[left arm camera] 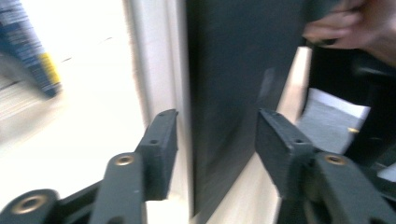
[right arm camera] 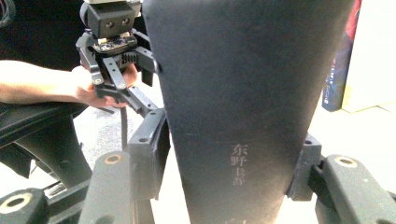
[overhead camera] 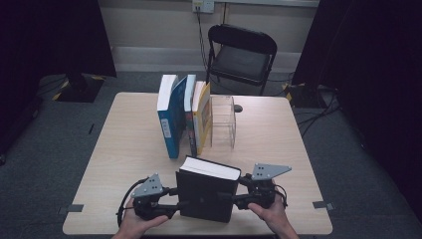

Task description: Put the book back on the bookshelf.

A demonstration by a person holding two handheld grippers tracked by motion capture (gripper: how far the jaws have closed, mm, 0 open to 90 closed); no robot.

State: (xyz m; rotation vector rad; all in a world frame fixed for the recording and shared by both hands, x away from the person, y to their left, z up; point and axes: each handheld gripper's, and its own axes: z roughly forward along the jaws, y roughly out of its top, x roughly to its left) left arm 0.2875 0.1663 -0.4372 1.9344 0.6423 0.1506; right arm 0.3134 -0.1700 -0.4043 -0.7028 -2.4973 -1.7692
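Black book (overhead camera: 206,191) upright at the table's (overhead camera: 278,149) near edge, in front of the shelved books (overhead camera: 181,114); right gripper (overhead camera: 236,198) clamped across its spine; left gripper (overhead camera: 181,204) parted around its side, one pad clear.

Overhead camera; both tong cameras close on black book (overhead camera: 206,191).

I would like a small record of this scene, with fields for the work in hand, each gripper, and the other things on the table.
work in hand: black book standing upright near the table's front edge
right gripper: both pads against the book's spine, shut on it
left gripper: jaws around the book's page edge, a gap at one pad, open
behind the book: row of upright books
beside the row: clear holder, empty
beyond the table: black chair
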